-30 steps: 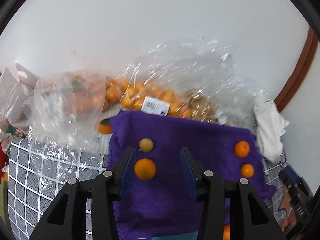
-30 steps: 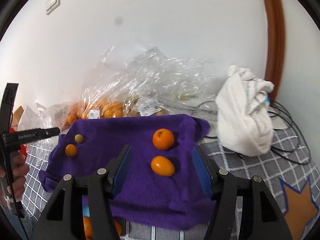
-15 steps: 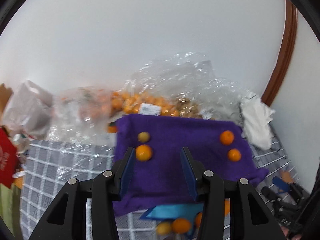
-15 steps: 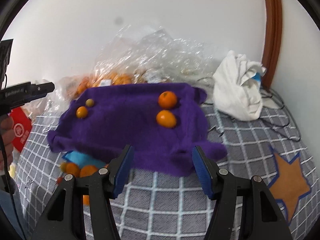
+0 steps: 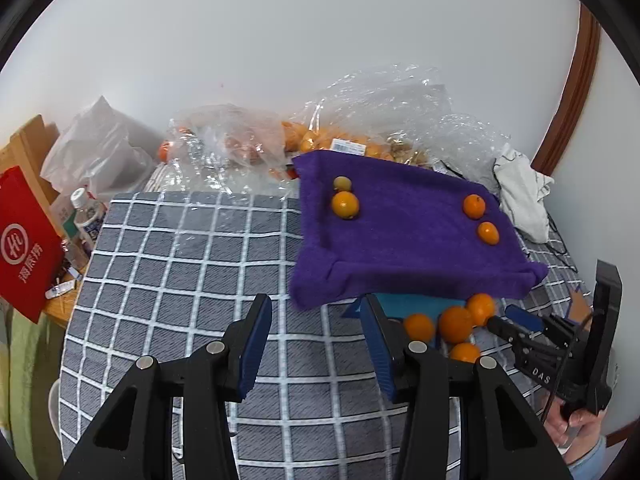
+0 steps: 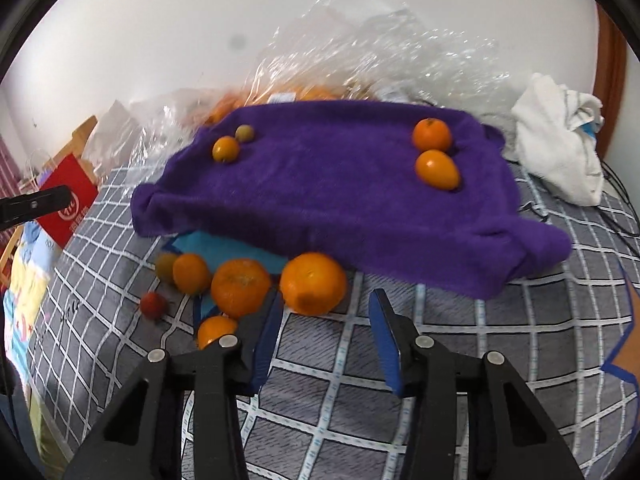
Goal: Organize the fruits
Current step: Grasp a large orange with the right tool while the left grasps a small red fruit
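- While both grippers hang over the grey checked cloth (image 5: pixel 168 264), neither holds anything.
- Left gripper (image 5: pixel 316 344): jaws apart, only cloth between them. Purple towel (image 5: pixel 400 240) ahead and to its right, carrying four fruits: two at the far left (image 5: pixel 345 204), two at the right (image 5: pixel 474 206).
- Right gripper (image 6: pixel 326 340): jaws have just been closing, gap empty, pads pressing on nothing. Large orange (image 6: pixel 313 283) just ahead of its left finger; second orange (image 6: pixel 241 286) left of that; smaller fruits (image 6: pixel 191 273) further left, beside a blue sheet (image 6: pixel 224 250) under the towel's near edge.
- Plastic bags of fruit (image 5: pixel 320 140) lie beyond the towel.
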Tool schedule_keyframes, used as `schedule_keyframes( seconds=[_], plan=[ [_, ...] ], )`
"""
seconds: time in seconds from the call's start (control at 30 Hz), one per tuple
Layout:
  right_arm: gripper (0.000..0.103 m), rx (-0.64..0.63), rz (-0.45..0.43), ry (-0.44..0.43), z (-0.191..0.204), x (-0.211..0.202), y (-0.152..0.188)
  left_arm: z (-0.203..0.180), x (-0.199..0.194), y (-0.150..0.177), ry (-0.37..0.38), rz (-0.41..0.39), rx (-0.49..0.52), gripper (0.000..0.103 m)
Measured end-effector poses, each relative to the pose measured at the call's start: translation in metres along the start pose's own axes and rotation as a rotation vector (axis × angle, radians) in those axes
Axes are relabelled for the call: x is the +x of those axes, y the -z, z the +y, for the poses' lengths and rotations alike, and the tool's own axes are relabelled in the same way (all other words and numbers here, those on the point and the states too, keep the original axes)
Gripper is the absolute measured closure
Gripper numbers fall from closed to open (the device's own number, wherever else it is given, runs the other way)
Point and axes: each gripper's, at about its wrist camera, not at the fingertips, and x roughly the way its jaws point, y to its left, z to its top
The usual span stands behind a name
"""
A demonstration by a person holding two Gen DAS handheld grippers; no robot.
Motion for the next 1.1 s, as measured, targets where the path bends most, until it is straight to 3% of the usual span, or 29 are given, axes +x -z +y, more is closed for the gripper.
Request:
schedule_keyframes(
  seconds=[0.37, 0.4, 0.57, 0.83, 0.97, 1.1],
  plan=[
    [0.058, -0.002, 0.059, 0.003, 0.007, 0.029, -0.009, -0.002, 0.007, 0.014, 0.012, 0.012, -0.004, 0.059],
    [0.062, -0.001, 0.06, 0.001, 0.007, 0.032, -0.009, -0.003, 0.006, 0.015, 0.014, 0.01, -0.002, 0.059],
    [0.063, -0.006, 0.029, 0.02, 0.004, 0.023, -0.005, -0.012, 0.01, 0.019, 0.021, -0.003, -0.001, 0.059],
    [0.063, 0.026, -0.022, 0.127, -0.031, -0.011, 0.018, -0.033, 0.029, 0.037, 0.043, 0.034, 0.018, 0.059],
    [0.063, 0.079, -0.035, 0.118, -0.053, -0.016, 0.031, -0.039, 0.038, 0.046, 0.104, 0.059, 0.012, 0.059],
    [0.063, 0.111, -0.051, 0.107, -0.064, -0.017, 0.038, -0.05, 0.047, 0.053, 0.116, 0.071, 0.032, 0.059]
  ],
)
